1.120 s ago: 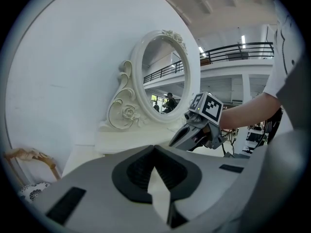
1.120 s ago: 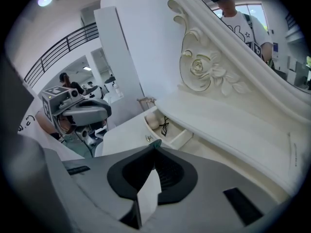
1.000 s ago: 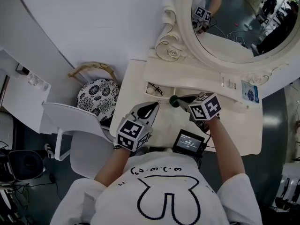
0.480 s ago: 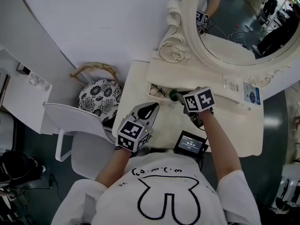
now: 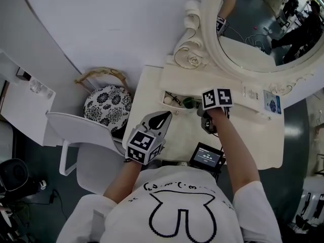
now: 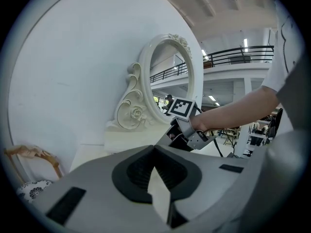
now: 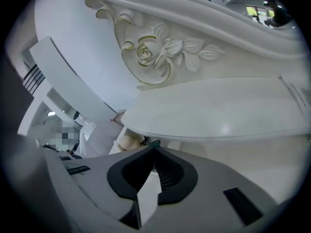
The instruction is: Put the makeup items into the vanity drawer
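Observation:
The small vanity drawer (image 5: 172, 93) stands open under the mirror shelf, with a beige round item (image 5: 168, 99) and a thin black item inside. My right gripper (image 5: 195, 106) reaches to the drawer's right end, shut on a dark green makeup item (image 5: 188, 103) that sits at the drawer's mouth. In the right gripper view the jaws (image 7: 154, 146) meet with a green sliver (image 7: 155, 142) at their tip, and the beige item (image 7: 129, 141) lies just beyond. My left gripper (image 5: 165, 115) hovers over the tabletop, shut and empty; its jaws (image 6: 154, 147) are pressed together.
The white vanity table (image 5: 147, 82) carries an ornate oval mirror (image 5: 253, 29) at the back. A small screen device (image 5: 207, 157) sits at the table's front edge. A floral cushioned stool (image 5: 106, 105) and a white chair (image 5: 81, 130) stand to the left.
My right gripper has carried the green item away from me, from over the tabletop up to the open drawer's mouth. The left gripper has stayed in place.

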`<state>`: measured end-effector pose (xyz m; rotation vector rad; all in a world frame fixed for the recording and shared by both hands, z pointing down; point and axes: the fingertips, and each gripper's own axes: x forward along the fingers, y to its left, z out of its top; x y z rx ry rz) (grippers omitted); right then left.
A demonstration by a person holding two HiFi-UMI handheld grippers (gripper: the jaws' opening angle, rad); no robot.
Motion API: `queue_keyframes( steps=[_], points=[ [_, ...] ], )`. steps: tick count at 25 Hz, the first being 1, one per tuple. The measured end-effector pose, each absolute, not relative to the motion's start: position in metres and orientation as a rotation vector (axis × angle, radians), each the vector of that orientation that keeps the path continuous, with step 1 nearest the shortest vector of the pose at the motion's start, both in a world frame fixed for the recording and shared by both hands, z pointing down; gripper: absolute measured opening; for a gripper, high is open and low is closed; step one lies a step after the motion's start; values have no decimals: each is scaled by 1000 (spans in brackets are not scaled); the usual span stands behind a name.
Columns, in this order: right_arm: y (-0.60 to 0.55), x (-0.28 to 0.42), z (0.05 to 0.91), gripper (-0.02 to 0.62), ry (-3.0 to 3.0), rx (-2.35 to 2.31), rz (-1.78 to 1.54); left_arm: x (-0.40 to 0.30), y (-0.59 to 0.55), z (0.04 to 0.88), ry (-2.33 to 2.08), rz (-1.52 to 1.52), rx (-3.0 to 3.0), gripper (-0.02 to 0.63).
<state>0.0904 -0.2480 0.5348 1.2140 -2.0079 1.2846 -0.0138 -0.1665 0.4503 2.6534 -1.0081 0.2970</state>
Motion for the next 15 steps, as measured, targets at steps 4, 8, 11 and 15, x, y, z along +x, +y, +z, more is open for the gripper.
queue_keyframes(
  steps=[4, 8, 11, 15],
  points=[
    [-254, 91, 537, 2, -1980, 1313, 1376, -19, -168, 450, -1014, 290, 2646, -6],
    [-255, 81, 539, 3, -2028, 1323, 1299, -23, -169, 452, -1019, 283, 2640, -6],
    [-253, 77, 543, 6, -2036, 1319, 1139, -26, -168, 453, -1021, 278, 2638, -6],
    [-253, 78, 545, 12, -2033, 1334, 1000, -29, -167, 453, -1021, 274, 2635, -6]
  ],
)
